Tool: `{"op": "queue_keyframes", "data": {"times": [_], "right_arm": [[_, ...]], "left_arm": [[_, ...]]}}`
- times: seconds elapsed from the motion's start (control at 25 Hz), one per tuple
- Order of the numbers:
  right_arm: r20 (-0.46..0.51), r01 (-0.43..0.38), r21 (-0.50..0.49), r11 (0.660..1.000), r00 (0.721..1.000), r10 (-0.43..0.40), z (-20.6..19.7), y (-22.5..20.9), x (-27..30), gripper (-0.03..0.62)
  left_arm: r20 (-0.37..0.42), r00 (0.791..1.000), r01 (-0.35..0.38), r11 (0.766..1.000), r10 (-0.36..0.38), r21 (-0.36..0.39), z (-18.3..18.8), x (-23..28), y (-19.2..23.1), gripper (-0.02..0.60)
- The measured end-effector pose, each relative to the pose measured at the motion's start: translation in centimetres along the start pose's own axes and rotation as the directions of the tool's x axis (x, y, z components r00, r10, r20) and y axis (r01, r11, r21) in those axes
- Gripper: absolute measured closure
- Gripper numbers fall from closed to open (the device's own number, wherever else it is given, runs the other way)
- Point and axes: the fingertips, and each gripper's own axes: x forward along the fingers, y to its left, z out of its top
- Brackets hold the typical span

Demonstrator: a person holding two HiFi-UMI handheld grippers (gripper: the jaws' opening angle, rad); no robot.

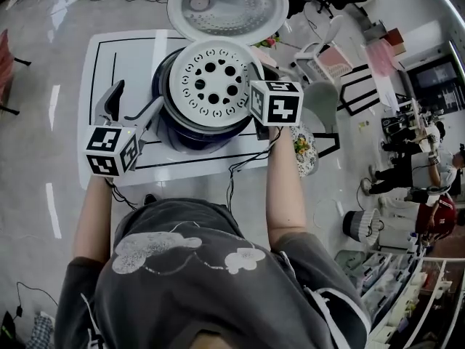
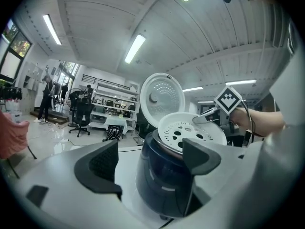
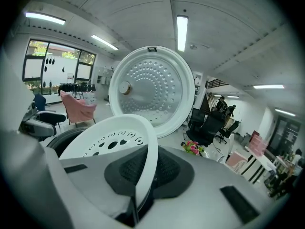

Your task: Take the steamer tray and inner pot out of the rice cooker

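Observation:
The dark rice cooker (image 1: 182, 133) stands on a white table (image 1: 102, 57) with its round lid (image 1: 227, 6) swung open at the back. The white perforated steamer tray (image 1: 211, 78) sits tilted over the cooker's mouth, above the metal rim of the inner pot (image 2: 161, 146). My right gripper (image 1: 254, 75) is shut on the tray's right rim; in the right gripper view the white rim (image 3: 150, 147) runs between the black pads. My left gripper (image 1: 136, 99) stands open just left of the cooker (image 2: 164, 175), holding nothing.
The table's front edge (image 1: 182, 177) runs close to the person. A small bunch of flowers (image 1: 301, 145) and a white wire rack (image 1: 320, 57) stand to the right of the table. Office chairs and people are far off on the right.

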Motion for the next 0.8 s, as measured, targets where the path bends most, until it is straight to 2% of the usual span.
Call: {"op": "queue_keyframes", "data": {"times": [0.28, 0.44, 0.6, 0.8], "right_arm": [[0.039, 0.089, 0.036, 0.995, 0.995, -0.090, 0.7, 0.0, -2.7, 0.551], [0.085, 0.142, 0.119, 0.983, 0.985, -0.152, 0.5, -1.9, -4.4, 0.553], [0.131, 0.153, 0.213, 0.965, 0.974, -0.183, 0.1, -4.7, -6.2, 0.553], [0.164, 0.138, 0.283, 0.949, 0.968, -0.190, -0.9, -8.6, -8.2, 0.553]], "left_arm": [[-0.012, 0.998, 0.066, 0.998, -0.066, -0.021, -0.3, -1.0, 0.4, 0.169], [-0.003, 0.996, 0.092, 0.996, -0.093, -0.013, 0.0, 0.2, 0.3, 0.169], [0.015, 0.995, 0.103, 0.995, -0.103, -0.001, 0.8, 1.1, -0.7, 0.169], [0.038, 0.991, 0.128, 0.991, -0.130, 0.036, 2.8, 1.8, -4.5, 0.169]]}}
